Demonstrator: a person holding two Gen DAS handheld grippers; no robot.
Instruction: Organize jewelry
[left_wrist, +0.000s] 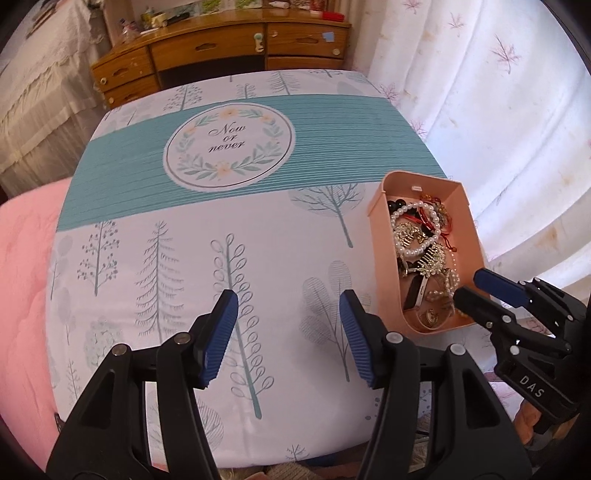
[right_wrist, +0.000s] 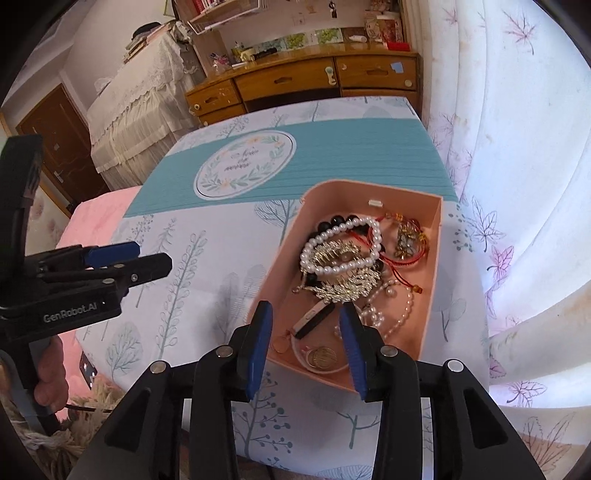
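Observation:
A pink plastic box (left_wrist: 471, 225) (right_wrist: 436, 266) stands on the tree-print tablecloth (left_wrist: 184, 258) at the right. It holds a tangle of jewelry: a white pearl bracelet (right_wrist: 340, 243) (left_wrist: 417, 229), gold hair combs (right_wrist: 343, 284), red cords (right_wrist: 402, 254), black beads, a black-and-white bangle (right_wrist: 314, 319) and a coin-like pendant (right_wrist: 323, 356). My right gripper (right_wrist: 306, 317) is open and empty just above the box's near end; it also shows in the left wrist view (left_wrist: 472, 284). My left gripper (left_wrist: 288, 306) is open and empty over bare cloth left of the box.
A teal band with a round "Now or never" emblem (left_wrist: 229, 144) crosses the table's far half. A wooden dresser (left_wrist: 221, 55) stands behind. White curtains (left_wrist: 517, 129) hang at the right. Pink bedding (left_wrist: 26, 258) lies left of the table.

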